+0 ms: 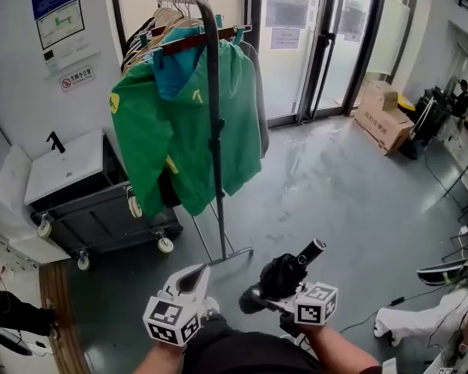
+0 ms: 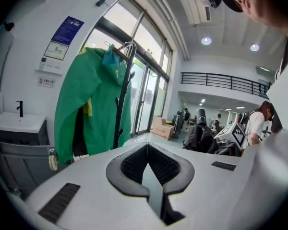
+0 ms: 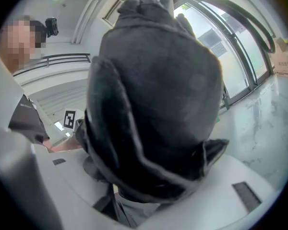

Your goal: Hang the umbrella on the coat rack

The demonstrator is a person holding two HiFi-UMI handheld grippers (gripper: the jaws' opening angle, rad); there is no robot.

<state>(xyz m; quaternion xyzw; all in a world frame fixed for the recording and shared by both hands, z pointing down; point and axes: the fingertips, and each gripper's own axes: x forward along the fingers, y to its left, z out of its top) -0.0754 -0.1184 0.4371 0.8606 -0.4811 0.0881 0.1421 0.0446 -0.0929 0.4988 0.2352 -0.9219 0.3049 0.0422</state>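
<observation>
Jaws of the right hand-held gripper [image 1: 283, 291] pinch the folded black umbrella [image 1: 295, 265], its long axis angled forward and rightward. Just beside it, the left hand-held gripper [image 1: 192, 280] is pressed together, empty. Well ahead and leftward stands the coat rack [image 1: 213, 115], nearer the left hand.

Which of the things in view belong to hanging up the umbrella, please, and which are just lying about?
Belong to the job: umbrella, held in the right hand-held gripper; coat rack.
Just lying about: green jacket hanging on the rack; wheeled cart; cardboard box.
</observation>
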